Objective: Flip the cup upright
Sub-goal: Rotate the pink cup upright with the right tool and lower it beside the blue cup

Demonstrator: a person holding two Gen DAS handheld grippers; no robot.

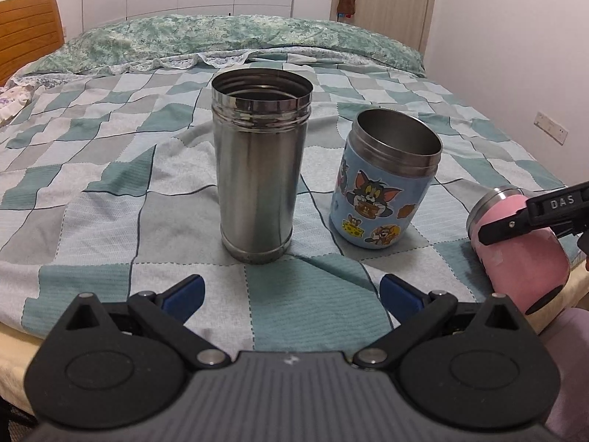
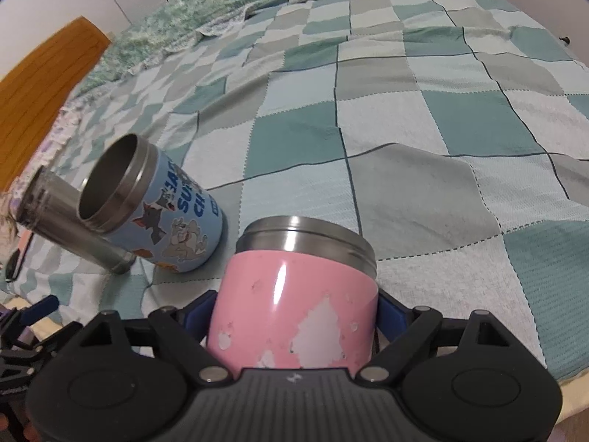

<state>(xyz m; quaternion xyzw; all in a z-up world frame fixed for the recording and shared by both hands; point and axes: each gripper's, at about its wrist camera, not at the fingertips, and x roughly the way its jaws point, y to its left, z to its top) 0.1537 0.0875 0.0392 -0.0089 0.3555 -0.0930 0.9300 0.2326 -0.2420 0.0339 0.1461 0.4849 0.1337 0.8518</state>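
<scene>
Pink cup point(image 2: 294, 294) sits between the right gripper point(image 2: 294, 316) fingers, blue pads pressed to both flanks — clamped on the painted body, steel rim pointing away from the wrist toward 12 o'clock. In the left wrist view the same cup shows at 3 o'clock, right at the near bed edge, tilted, rim up-left toward 10–11 o'clock, base low toward 5; whether the base touches the checkered bedspread point(image 2: 460, 118) cannot be told. Long axis runs roughly along the right fingers, not across them, so the remaining turn looks like a wrist pitch to bring the rim skyward. Judged mid-flip, not yet set down.

Left gripper point(image 1: 291, 294) hangs spread wide with nothing between the pads, aimed at the steel tumbler point(image 1: 259, 169) at 12 o'clock, well short of it. Blue cartoon cup point(image 1: 383, 184) stands mouth-up, leaning slightly, at about 1 o'clock, just beside the tumbler. Right hand is the one on the cup — left is well apart from it.
</scene>
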